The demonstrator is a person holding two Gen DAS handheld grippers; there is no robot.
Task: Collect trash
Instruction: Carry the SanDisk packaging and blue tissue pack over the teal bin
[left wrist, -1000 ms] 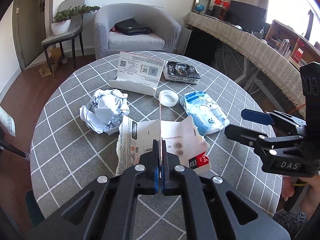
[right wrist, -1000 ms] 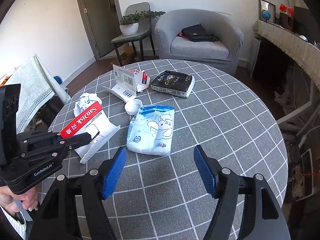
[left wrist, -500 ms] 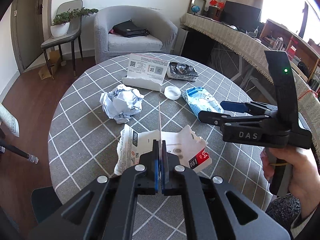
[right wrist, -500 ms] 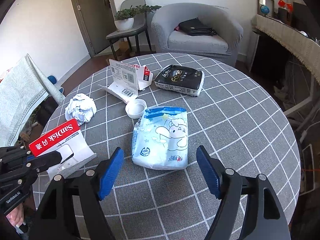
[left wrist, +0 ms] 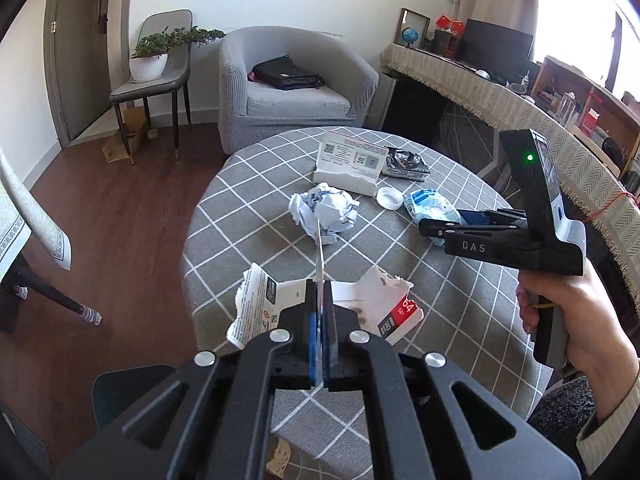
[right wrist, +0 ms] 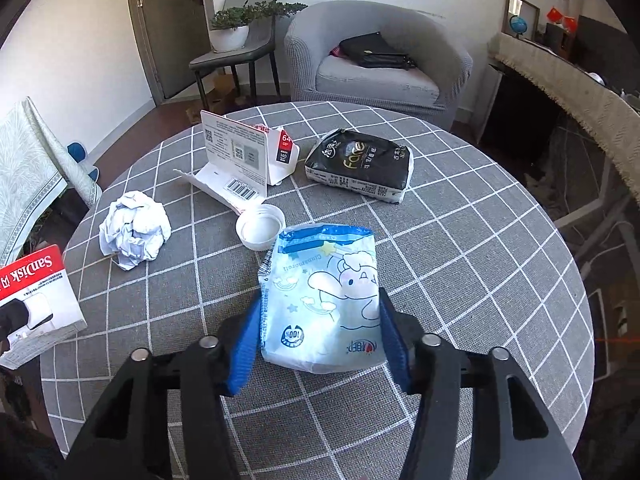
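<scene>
Left wrist view
Left hand-held gripper (left wrist: 320,312): your jaws are pressed together on the torn SanDisk card package (left wrist: 256,308), gripping its thin upright sheet edge-on.
Torn SanDisk card package: held above the near edge of the table (left wrist: 248,208), its red corner out to the right of the fingers.
Crumpled paper ball (left wrist: 324,214): on the table beyond the package, toward the middle.
White cap (left wrist: 389,197): just right of the paper ball.
Right hand-held gripper (left wrist: 448,222): held in your right hand (left wrist: 572,320), reaching in from the right with its tips at the blue wipes pack (left wrist: 430,206).

Right wrist view
Right hand-held gripper (right wrist: 320,344): your jaws stand wide, one blue pad (right wrist: 244,344) on each side of the blue wipes pack (right wrist: 320,300); you cannot tell from here whether the pads touch it.
Blue wipes pack: flat on the table (right wrist: 480,264), its near end between the fingers.
White cap (right wrist: 260,226): touching the far left corner of the wipes pack.
Crumpled paper ball (right wrist: 134,230): left of the cap, apart from it.
Opened white card box (right wrist: 240,160): beyond the cap, standing open.
Black snack bag (right wrist: 360,164): beyond the wipes pack, right of the box.
Torn SanDisk card package (right wrist: 36,304): at the left table edge, in the left hand-held gripper.
</scene>
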